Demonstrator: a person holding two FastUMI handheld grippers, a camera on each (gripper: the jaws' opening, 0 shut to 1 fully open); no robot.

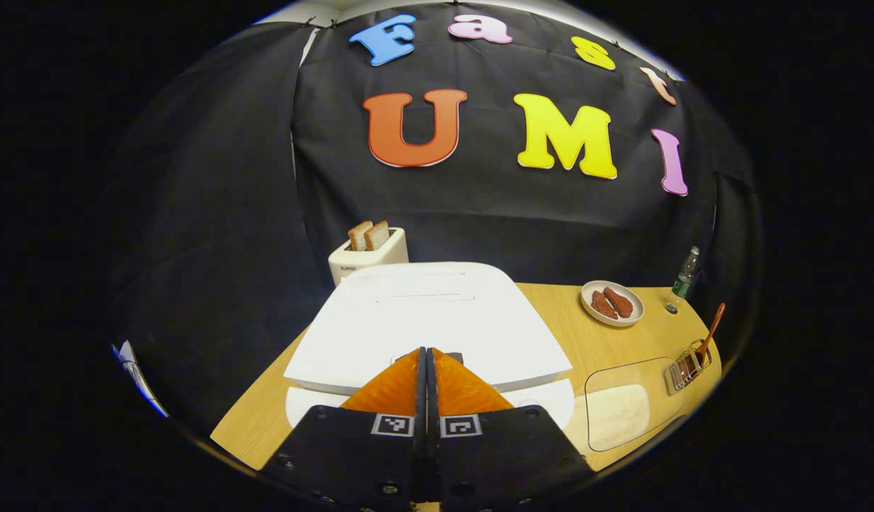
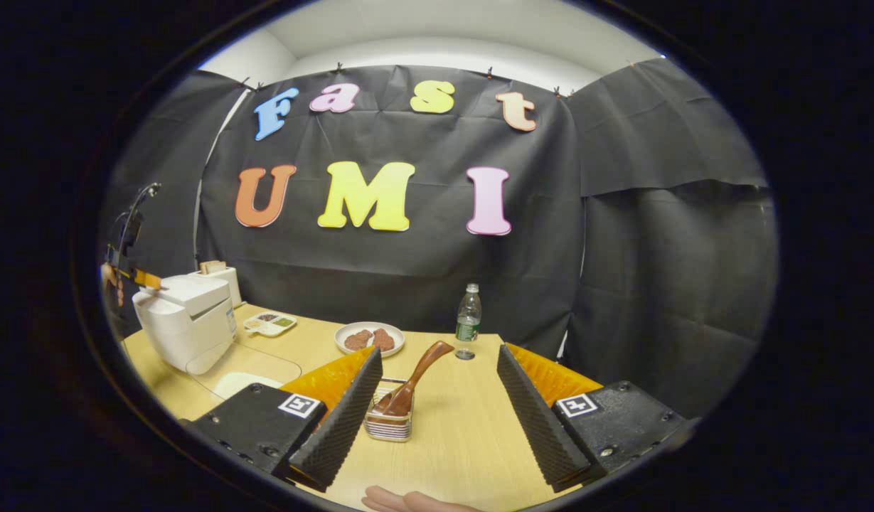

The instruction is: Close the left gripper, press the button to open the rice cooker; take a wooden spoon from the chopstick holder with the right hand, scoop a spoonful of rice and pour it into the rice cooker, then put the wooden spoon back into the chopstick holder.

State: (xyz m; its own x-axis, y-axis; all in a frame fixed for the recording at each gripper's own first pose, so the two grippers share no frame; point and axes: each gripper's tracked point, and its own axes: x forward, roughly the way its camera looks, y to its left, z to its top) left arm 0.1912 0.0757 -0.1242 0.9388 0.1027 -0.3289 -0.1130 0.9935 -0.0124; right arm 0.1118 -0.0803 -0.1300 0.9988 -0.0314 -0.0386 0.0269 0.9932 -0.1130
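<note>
Now my left claw (image 1: pixel 427 353) is pressed together, low in the frame, at the rice cooker (image 1: pixel 426 323) button. My right claw (image 2: pixel 437 380) is wide apart; I think it must grab the wooden spoon (image 2: pixel 415 377) next.

A staged booth kitchen: black cloth wall (image 2: pixel 408 284), wooden table (image 2: pixel 465 427), toaster (image 1: pixel 369 254).

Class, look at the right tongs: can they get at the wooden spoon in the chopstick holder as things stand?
Probably yes. The right tongs are open, and the wooden spoon leans up out of the chopstick holder just ahead between them, with nothing in the way.
</note>
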